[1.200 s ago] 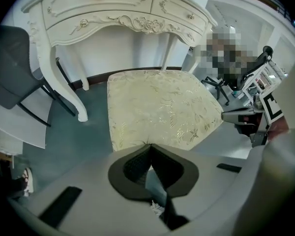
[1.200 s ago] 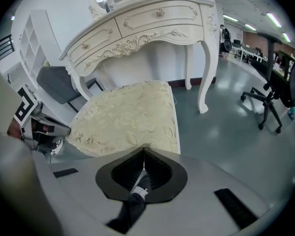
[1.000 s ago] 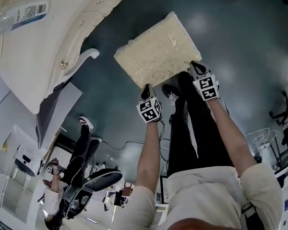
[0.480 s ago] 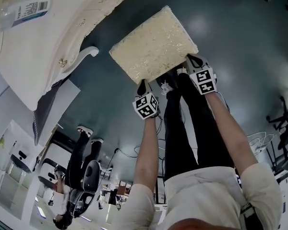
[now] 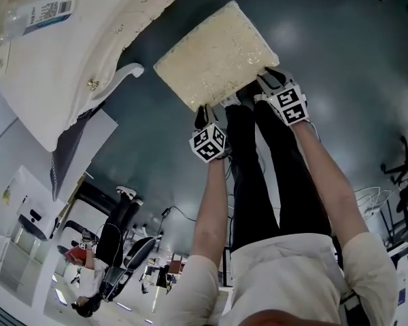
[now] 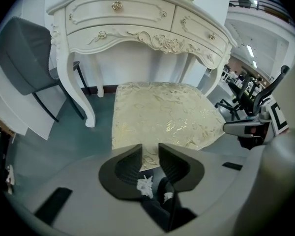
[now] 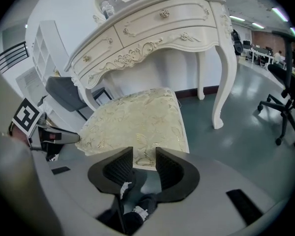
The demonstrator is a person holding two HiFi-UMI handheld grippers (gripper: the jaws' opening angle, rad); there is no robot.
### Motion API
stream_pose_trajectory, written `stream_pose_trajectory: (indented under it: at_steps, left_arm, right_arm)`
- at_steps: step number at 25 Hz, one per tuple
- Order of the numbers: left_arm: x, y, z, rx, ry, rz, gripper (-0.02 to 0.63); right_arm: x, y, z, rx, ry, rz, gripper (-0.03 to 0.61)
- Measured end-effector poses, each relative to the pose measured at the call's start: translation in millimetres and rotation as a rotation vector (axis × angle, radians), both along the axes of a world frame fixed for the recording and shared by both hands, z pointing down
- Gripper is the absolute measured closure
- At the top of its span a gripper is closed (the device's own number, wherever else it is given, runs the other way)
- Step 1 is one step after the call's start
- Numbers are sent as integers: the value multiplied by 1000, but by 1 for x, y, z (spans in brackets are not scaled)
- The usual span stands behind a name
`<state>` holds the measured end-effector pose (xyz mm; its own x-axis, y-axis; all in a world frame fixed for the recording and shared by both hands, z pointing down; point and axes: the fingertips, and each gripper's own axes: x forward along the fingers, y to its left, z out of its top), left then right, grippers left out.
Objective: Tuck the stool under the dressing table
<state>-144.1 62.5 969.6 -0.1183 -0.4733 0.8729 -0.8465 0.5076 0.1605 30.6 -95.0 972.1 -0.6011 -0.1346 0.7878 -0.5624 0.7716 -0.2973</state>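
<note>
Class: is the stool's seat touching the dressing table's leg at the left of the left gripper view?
Apart. The left gripper view shows bare teal floor between the stool's seat and that table leg.

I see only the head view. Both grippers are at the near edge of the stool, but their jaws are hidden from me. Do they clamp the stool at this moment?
Observer: The left gripper does not clamp. Its jaws are opening, with the near edge of the stool between them.
Operator: And the right one?
Observer: The right gripper is opening too, and the stool's edge lies in its wider gap.
Operator: Is the stool lined up with the table?
Observer: Yes, it faces the gap between the front legs of the dressing table.
Operator: Is anything near that gap?
Observer: A grey chair stands outside the left leg, apart from the stool.
</note>
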Motion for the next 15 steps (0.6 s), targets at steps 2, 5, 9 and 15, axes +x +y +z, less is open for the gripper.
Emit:
stream_pose_trajectory:
  at_steps: [2,5,9,15]
  left_arm:
    - [5,-1,-3,7,6,7,443]
    - [0,8,-3,-22,-8,-10,397]
    - [-14,22,8,-55,5,1,331]
    - [-18,15,16,-31,50,136,305]
  right_arm:
    - [-2,3,-5,5,0,-4,414]
    - [11,-5,-2,38,27,40,377]
    - [18,-12,1,33,62,48,337]
    - [15,-19,11,26,39,10,328]
